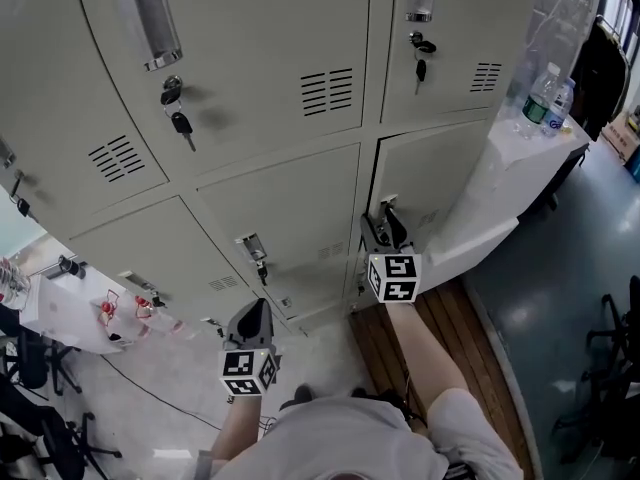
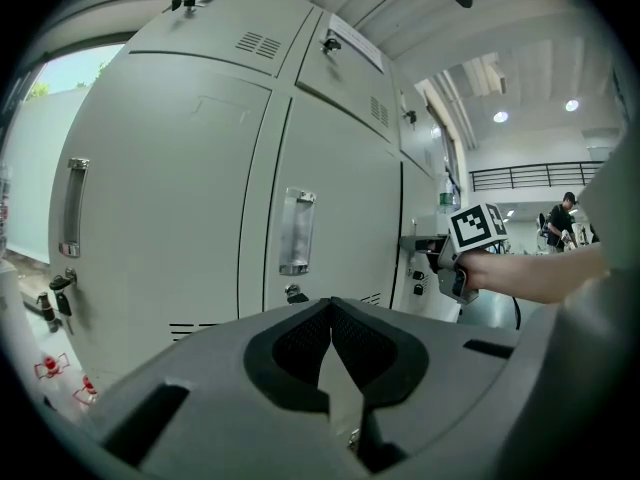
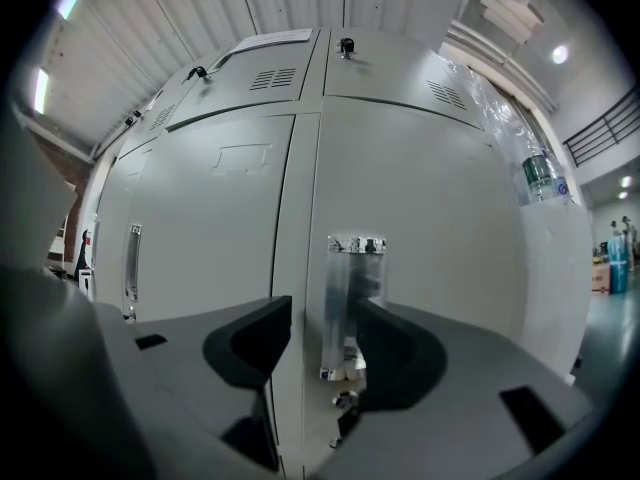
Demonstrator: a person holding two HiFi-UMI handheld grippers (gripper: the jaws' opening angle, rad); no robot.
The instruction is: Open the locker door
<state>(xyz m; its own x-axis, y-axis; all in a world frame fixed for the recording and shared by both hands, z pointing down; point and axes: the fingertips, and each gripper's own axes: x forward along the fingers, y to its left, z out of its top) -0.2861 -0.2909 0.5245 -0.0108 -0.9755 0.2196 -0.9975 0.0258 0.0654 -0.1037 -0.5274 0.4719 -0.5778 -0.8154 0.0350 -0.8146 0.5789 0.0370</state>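
Over at the right-hand locker column, the right gripper (image 3: 322,340) has its jaws spread wide either side of the pale grey metal locker door's (image 3: 430,228) shiny chrome pull handle (image 3: 352,298), so I'd say next is clamp and pull, while the left gripper (image 2: 330,316) hangs back pinched together, empty.

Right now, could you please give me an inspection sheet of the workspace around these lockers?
Surface: grey locker bank, keys hanging in upper locks.
Job's things: locker door; its clear handle stands between the right jaws.
Clutter: bottles on the white table.
Grippers: right gripper open around the handle; left gripper shut, empty, away from the doors.
Cables: thin cable on the floor.
Surroundings: wooden platform, chair.
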